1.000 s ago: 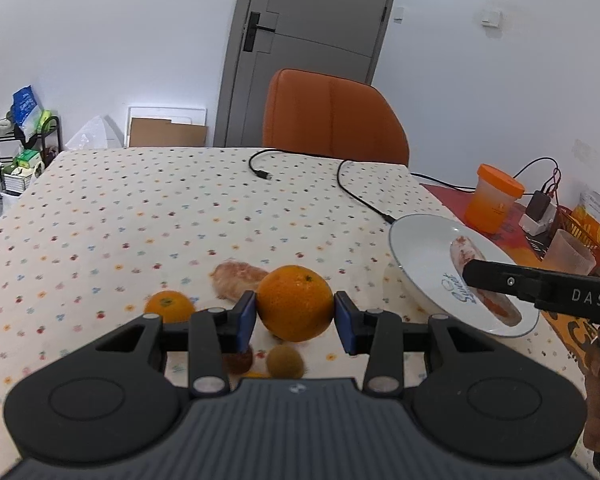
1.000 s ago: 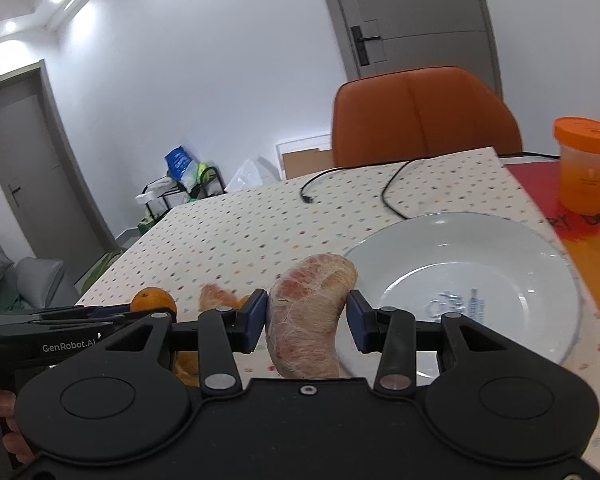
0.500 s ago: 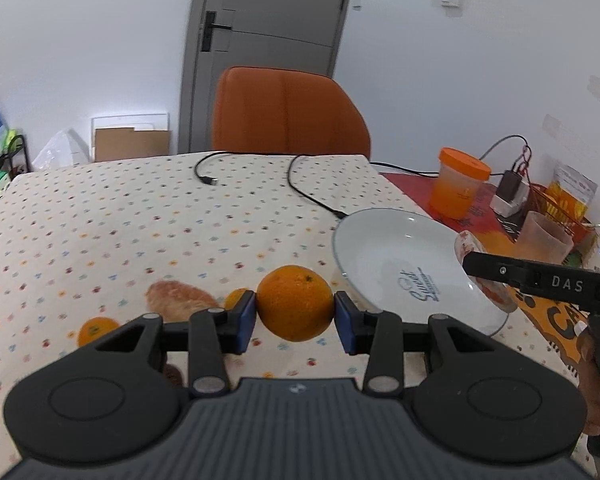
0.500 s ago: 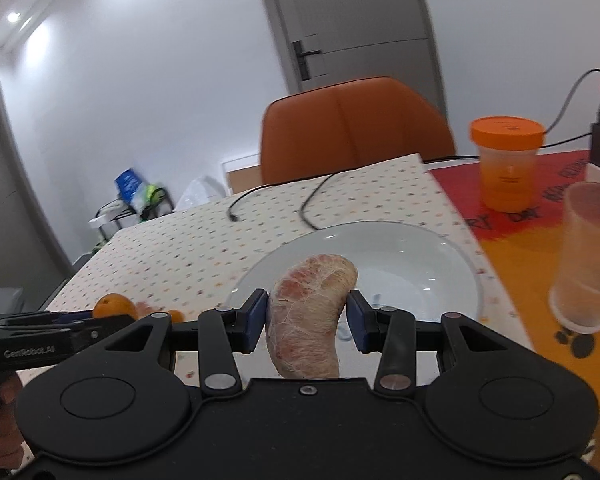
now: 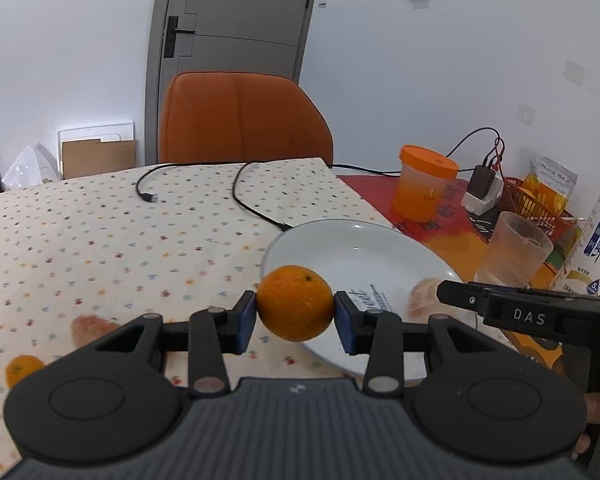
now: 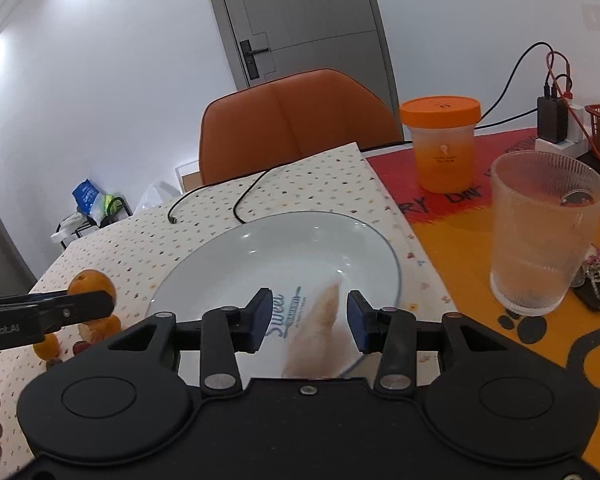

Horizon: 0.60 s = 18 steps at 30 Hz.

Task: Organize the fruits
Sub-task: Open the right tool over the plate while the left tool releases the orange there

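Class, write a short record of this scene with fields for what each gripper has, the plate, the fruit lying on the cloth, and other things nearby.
Left gripper: shut on an orange, held at the plate's near edge.
Right gripper: over the plate; a blurred pinkish peeled piece sits between its pads, with a gap beside one pad.
Plate: white, printed lettering, nothing resting on it for sure.
Fruit on cloth: small orange and another pinkish piece.
Nearby: ribbed glass, orange-lidded jar.

"DAS" on right gripper (image 5: 416, 306), perhaps "Sweet" on plate (image 6: 228, 264)
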Each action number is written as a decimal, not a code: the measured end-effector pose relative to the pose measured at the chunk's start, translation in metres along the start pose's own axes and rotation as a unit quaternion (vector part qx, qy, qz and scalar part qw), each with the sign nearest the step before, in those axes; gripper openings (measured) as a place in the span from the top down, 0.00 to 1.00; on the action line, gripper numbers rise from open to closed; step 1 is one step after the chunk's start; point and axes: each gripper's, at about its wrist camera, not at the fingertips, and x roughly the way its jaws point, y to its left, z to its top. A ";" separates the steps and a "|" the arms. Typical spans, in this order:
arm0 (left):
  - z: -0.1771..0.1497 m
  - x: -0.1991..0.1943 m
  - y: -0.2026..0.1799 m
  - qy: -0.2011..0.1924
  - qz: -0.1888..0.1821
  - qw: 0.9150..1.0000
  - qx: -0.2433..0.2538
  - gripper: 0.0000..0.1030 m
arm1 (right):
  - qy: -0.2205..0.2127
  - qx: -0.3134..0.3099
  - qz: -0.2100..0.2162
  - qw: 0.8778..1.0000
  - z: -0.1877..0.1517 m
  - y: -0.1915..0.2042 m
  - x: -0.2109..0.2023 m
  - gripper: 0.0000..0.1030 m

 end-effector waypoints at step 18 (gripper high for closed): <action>0.000 0.018 -0.027 0.000 -0.013 1.000 0.011 0.60 | -0.001 0.001 0.018 1.000 0.000 -0.004 -0.027 0.51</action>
